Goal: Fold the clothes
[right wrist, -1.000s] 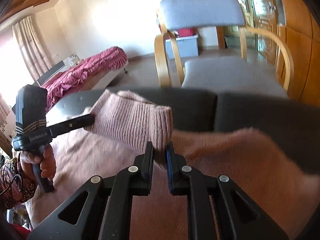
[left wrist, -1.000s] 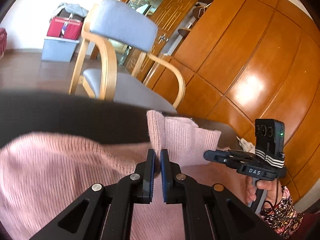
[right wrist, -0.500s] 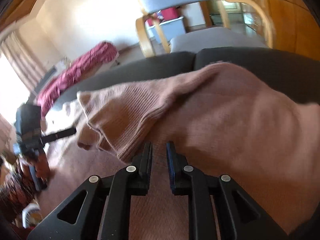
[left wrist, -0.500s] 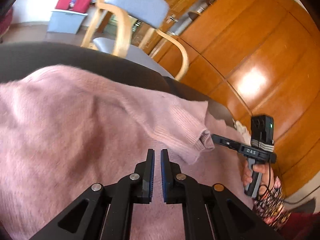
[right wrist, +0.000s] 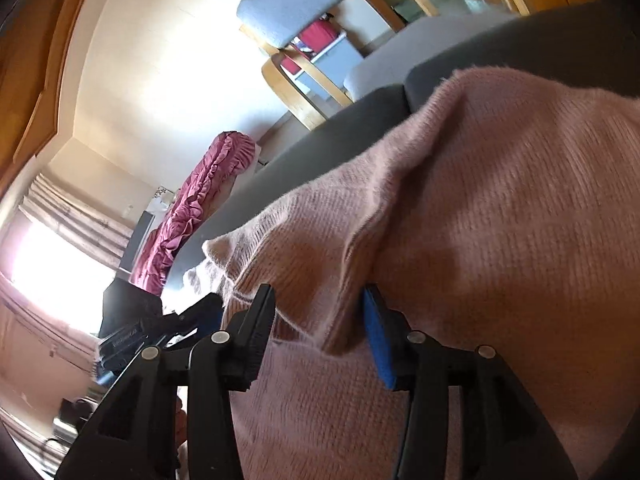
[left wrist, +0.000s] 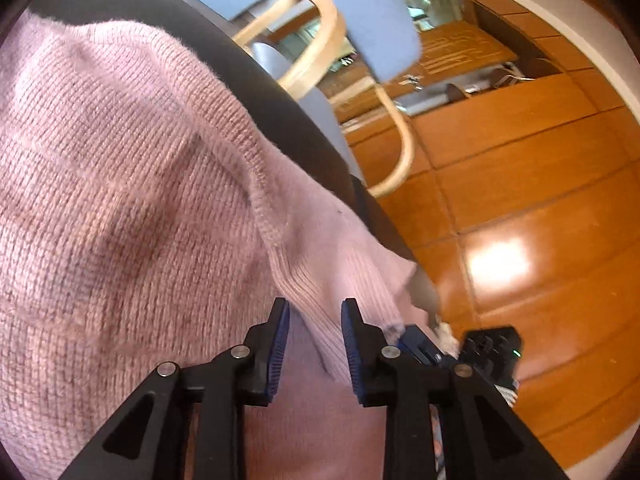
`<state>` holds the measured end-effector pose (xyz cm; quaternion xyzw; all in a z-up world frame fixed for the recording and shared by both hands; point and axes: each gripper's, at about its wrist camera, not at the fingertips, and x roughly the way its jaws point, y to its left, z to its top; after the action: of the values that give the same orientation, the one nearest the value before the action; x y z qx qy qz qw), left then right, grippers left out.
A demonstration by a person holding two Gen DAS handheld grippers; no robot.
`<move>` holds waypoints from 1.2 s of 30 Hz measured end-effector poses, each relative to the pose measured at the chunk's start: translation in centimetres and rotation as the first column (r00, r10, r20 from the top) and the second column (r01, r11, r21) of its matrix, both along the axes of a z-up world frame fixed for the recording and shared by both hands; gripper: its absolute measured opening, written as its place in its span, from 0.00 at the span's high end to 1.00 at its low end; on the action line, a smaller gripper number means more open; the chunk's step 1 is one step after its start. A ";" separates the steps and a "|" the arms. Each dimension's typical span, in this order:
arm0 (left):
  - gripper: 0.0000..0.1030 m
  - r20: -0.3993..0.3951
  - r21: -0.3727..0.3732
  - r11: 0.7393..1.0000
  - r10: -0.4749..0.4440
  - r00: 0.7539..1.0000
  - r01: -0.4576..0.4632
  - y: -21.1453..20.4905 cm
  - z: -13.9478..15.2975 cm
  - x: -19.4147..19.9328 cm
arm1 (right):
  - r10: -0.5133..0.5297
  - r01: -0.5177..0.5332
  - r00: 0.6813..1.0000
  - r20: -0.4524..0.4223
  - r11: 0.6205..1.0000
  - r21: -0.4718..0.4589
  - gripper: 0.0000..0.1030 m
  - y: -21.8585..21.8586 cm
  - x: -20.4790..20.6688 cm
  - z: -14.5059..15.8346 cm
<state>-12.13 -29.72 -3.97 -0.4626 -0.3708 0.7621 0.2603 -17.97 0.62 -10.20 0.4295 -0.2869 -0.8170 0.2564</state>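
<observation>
Both cuffs dropped onto pink sweater (left wrist: 120,200) since earlier. Left gripper (left wrist: 314,316) and right gripper (right wrist: 320,304) jaws opening, ribbed cuff at 12 o'clock loose between pads.

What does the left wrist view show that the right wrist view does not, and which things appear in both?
Only the left wrist view shows the glossy orange-brown wooden panelling. Only the right wrist view shows the crimson ruffled bedspread and the bright curtained window. Both show the pink knitted sweater on the dark grey sofa, the grey-cushioned wooden armchair, and the left gripper and right gripper, jaws opening around ribbed fabric.
</observation>
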 end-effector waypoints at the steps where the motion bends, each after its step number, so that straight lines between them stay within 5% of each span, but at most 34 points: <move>1: 0.72 -0.013 -0.040 0.999 0.004 1.000 -0.004 0.7 0.1 0.0 | -0.003 0.004 1.000 -0.017 1.000 0.018 0.54 -0.4 0.0 0.1; 3: 0.73 -0.053 -0.141 0.990 -0.002 0.999 -0.006 2.1 0.6 0.1 | -0.005 0.011 0.998 -0.066 0.997 0.081 0.58 -1.2 0.6 0.3; 5: 0.74 -0.113 -0.220 0.975 -0.043 0.993 0.017 3.5 1.1 0.6 | 0.001 0.013 0.996 -0.085 0.985 0.170 0.90 -1.8 1.0 0.5; 10: 0.92 -0.136 -0.322 0.943 -0.139 0.981 0.089 3.3 2.1 0.7 | -0.003 0.017 0.997 -0.077 0.983 0.180 0.93 -0.2 0.7 1.2; 16: 0.95 -0.151 -0.387 0.919 -0.138 0.979 0.070 0.8 2.8 0.8 | -0.031 0.049 0.994 -0.101 0.982 0.185 0.99 2.4 1.5 1.7; 20: 0.94 -0.115 -0.298 0.950 -0.135 0.984 0.095 0.6 1.3 1.3 | -0.024 0.037 0.997 -0.076 0.986 0.163 0.98 2.7 1.9 0.5; 22: 0.77 -0.111 -0.210 0.973 -0.125 0.986 0.100 0.6 1.0 1.5 | -0.048 0.052 0.998 -0.041 0.994 0.096 0.96 2.6 1.6 -0.1; 26: 0.64 -0.129 -0.120 0.993 -0.035 0.991 0.019 0.0 1.8 1.5 | -0.084 0.084 0.996 0.008 0.996 -0.020 0.75 2.8 1.1 -0.7; 32: 0.53 -0.129 -0.117 0.993 0.018 0.992 -0.034 -0.1 2.1 1.2 | -0.088 0.087 0.996 -0.028 0.995 -0.051 0.69 2.2 1.0 0.3; 36: 0.53 -0.068 -0.146 0.988 -0.054 0.996 0.044 2.5 1.0 0.5 | -0.051 0.052 0.998 -0.036 0.999 0.017 0.64 0.2 0.4 0.2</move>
<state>-11.62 -27.19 -2.95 -0.4617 -0.2934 0.7964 0.2578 -17.56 0.83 -10.02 0.4098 -0.2861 -0.8333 0.2364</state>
